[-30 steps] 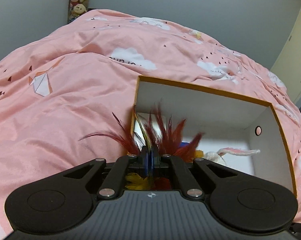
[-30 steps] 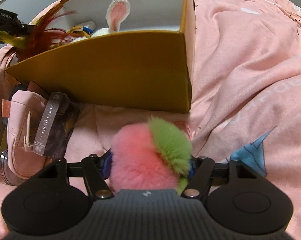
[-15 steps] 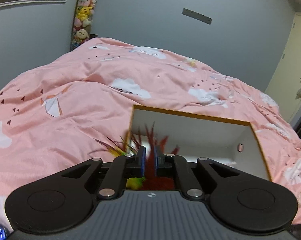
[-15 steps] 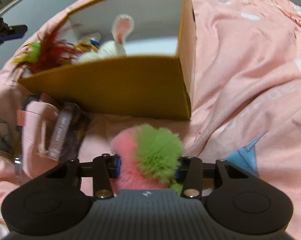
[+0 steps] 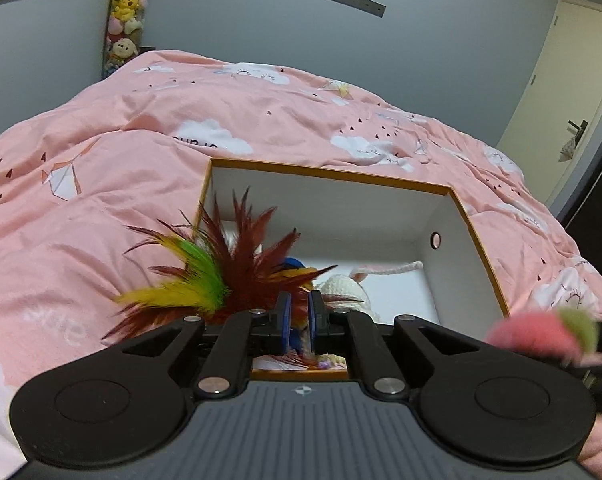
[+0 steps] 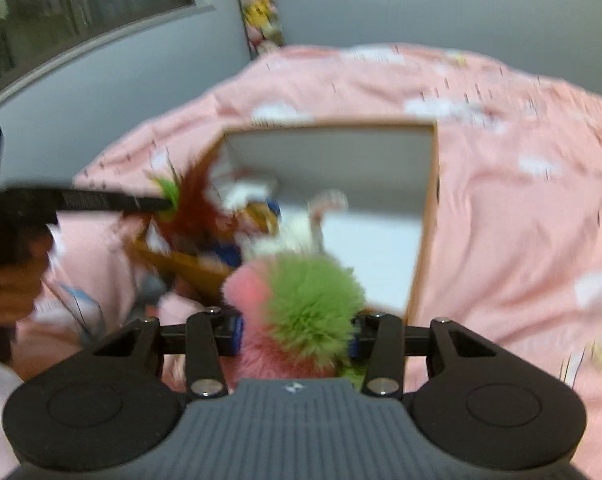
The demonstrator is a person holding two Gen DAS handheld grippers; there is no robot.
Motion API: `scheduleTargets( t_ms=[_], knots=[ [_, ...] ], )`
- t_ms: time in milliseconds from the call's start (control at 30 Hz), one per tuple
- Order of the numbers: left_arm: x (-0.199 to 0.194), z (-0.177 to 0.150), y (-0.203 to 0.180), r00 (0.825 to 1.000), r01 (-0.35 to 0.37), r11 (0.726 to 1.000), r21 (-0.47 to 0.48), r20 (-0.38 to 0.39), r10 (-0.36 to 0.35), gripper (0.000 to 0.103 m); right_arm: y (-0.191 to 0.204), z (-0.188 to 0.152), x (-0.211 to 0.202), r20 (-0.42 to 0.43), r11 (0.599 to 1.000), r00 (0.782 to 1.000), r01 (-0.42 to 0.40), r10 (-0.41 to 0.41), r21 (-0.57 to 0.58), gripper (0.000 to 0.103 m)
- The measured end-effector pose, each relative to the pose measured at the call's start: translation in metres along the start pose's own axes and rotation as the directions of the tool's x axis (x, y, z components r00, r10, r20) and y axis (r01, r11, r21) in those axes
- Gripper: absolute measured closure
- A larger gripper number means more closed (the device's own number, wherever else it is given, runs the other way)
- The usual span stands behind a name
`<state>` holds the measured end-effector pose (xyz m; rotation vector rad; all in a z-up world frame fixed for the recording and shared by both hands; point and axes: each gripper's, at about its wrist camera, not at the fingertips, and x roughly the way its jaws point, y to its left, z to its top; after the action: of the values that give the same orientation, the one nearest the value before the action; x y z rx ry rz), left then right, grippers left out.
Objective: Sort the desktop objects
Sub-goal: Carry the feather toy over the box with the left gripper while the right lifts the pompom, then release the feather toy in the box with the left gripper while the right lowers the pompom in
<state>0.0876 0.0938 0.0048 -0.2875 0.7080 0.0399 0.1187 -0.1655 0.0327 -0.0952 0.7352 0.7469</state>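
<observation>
An orange box with white inner walls lies open on the pink duvet; in the blurred right wrist view the box is straight ahead. A red, green and yellow feather toy rests loose over its near left corner. My left gripper hovers just behind the toy, its pads a narrow gap apart with nothing pressed between them. My right gripper is shut on a fluffy pink-and-green pompom, held above the box's near wall. The pompom shows at the right edge. A white plush rabbit lies inside.
The pink duvet with cloud prints surrounds the box on all sides. A column of plush toys hangs on the grey wall behind, and a door is at the far right. A person's hand holds the left gripper's handle.
The left pads parted and let go of the feather toy, and that gripper drew back and up. The right gripper rose with the pompom from the duvet to above the box.
</observation>
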Motion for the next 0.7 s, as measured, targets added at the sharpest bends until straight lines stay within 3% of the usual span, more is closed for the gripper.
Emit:
scheduleTargets(
  t_ms=[167,300,333,700],
  knots=[
    [-0.005,0.005,0.005,0.999,-0.048,0.999,0.014,0.006,0.048,0.095,-0.002,0.042,0.009,0.085,1.0,0.996,-0.025,0.023,0.014,0.057],
    [-0.007,0.008,0.011,0.998,-0.068,0.998,0.009,0.016,0.068,0.091,-0.006,0.075,0.039,0.096,0.999,0.995,-0.035,0.03,0.042,0.057],
    [-0.006,0.008,0.012,0.997,-0.074,0.997,0.006,0.015,0.074,0.087,-0.005,0.08,0.048,0.09,0.999,0.996,-0.03,0.026,0.039,0.057],
    [0.0,0.006,0.029,0.994,-0.107,0.994,-0.011,0.005,0.107,0.083,-0.002,0.112,0.166,-0.016,0.992,1.0,0.003,-0.001,0.125,0.057]
  ],
)
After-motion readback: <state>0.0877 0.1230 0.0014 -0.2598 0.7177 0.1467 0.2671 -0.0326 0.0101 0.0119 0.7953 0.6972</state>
